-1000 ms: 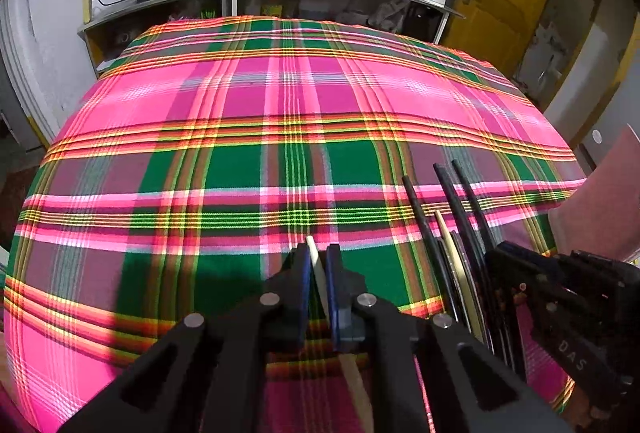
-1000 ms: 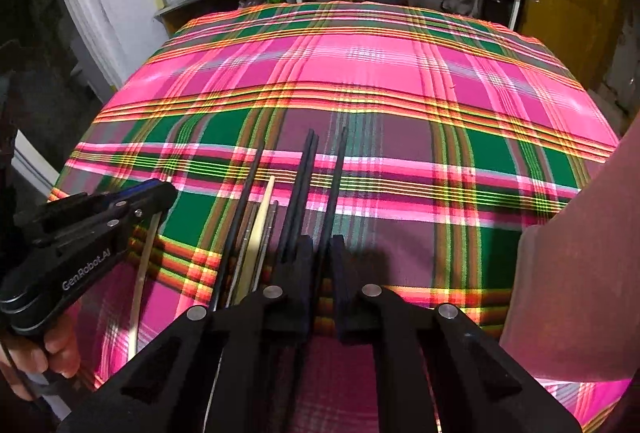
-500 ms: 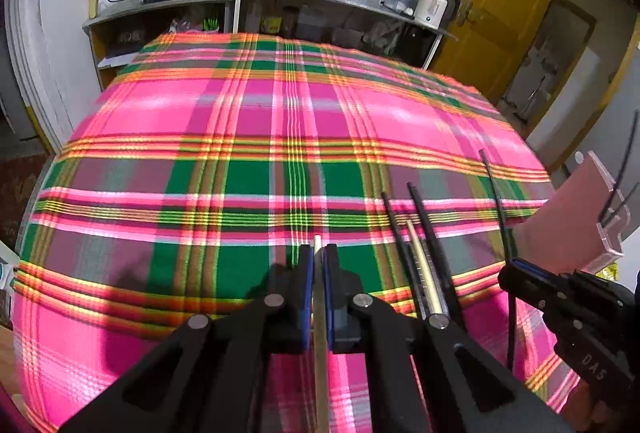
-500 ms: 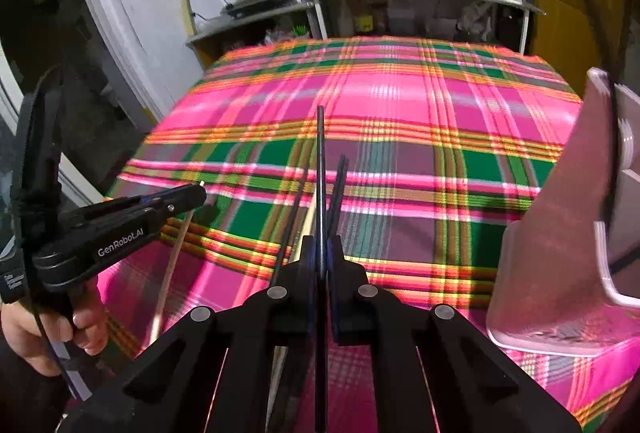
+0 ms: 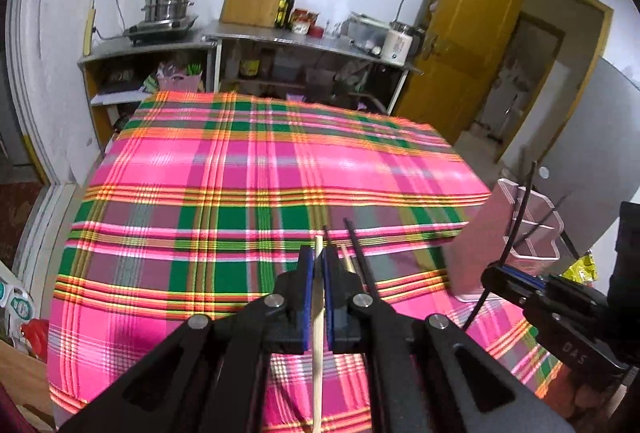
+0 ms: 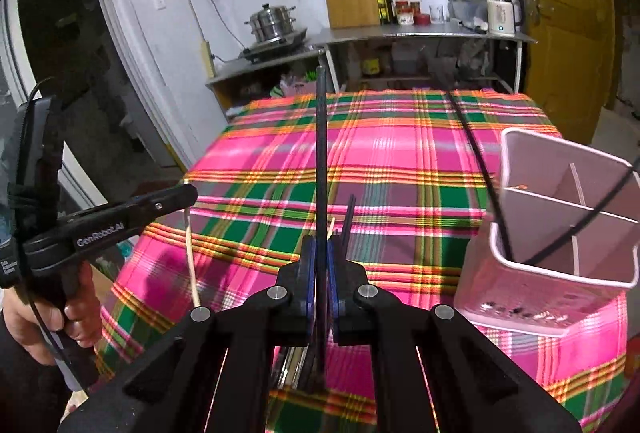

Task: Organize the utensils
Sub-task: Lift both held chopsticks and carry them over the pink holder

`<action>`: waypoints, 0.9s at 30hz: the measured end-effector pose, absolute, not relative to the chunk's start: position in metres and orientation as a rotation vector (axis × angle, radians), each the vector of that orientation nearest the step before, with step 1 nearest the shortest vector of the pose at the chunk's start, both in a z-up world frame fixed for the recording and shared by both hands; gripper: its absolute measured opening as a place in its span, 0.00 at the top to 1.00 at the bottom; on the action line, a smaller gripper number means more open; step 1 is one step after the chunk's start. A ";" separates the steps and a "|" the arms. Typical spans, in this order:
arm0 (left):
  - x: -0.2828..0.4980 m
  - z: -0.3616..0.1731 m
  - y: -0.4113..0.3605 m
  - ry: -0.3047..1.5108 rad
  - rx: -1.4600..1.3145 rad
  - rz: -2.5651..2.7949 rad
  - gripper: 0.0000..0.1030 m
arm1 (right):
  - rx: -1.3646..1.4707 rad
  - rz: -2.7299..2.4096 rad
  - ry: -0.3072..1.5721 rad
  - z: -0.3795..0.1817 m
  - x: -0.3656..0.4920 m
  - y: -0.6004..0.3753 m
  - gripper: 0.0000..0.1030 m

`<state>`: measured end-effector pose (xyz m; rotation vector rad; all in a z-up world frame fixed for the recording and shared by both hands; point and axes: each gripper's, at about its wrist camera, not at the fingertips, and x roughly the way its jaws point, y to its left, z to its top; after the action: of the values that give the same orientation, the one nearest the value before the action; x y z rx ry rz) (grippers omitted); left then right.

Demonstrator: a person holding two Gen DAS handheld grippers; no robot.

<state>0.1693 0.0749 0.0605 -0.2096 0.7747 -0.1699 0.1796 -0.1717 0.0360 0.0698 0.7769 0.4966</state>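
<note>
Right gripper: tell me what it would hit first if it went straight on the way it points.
Probably the plaid cloth, well left of the pink holder. The right gripper points down and forward, shut on a black chopstick whose tip leads, so that tip would land first. Depth is unclear.

— How's the light?

— Bright and even indoors; the plaid cloth [image 5: 256,169] glows almost neon, with a pale sheen toward 1 o'clock in the left wrist view.

— Shadows?

— Soft ones under the tongs (darkest at 6 o'clock).

— Distortion?

— Heavy fisheye: black corners, the wall [image 6: 152,45] bowing at 9 o'clock. Slight blur around the pink holder [image 6: 560,233].
</note>
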 end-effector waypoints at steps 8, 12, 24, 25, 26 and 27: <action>0.147 0.090 0.063 0.730 -0.203 -0.213 0.95 | 0.106 0.482 0.731 0.056 0.159 -0.193 0.95; 0.141 0.101 0.057 0.719 -0.206 -0.234 0.95 | 0.121 0.474 0.716 0.065 0.152 -0.202 0.95; 0.135 0.122 0.026 0.713 -0.209 -0.332 0.95 | 0.158 0.426 0.670 0.084 0.141 -0.240 0.95; 0.135 0.124 0.021 0.713 -0.212 -0.345 0.95 | 0.163 0.419 0.666 0.086 0.141 -0.244 0.95; 0.136 0.127 0.016 0.711 -0.212 -0.360 0.95 | 0.171 0.411 0.660 0.089 0.140 -0.250 0.95; 0.137 0.131 0.009 0.708 -0.211 -0.374 0.95 | 0.178 0.403 0.655 0.091 0.140 -0.255 0.95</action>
<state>0.1368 0.0093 0.1315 -0.2115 0.7075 -0.3736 0.1402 -0.2546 0.0912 0.1781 0.6549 0.4031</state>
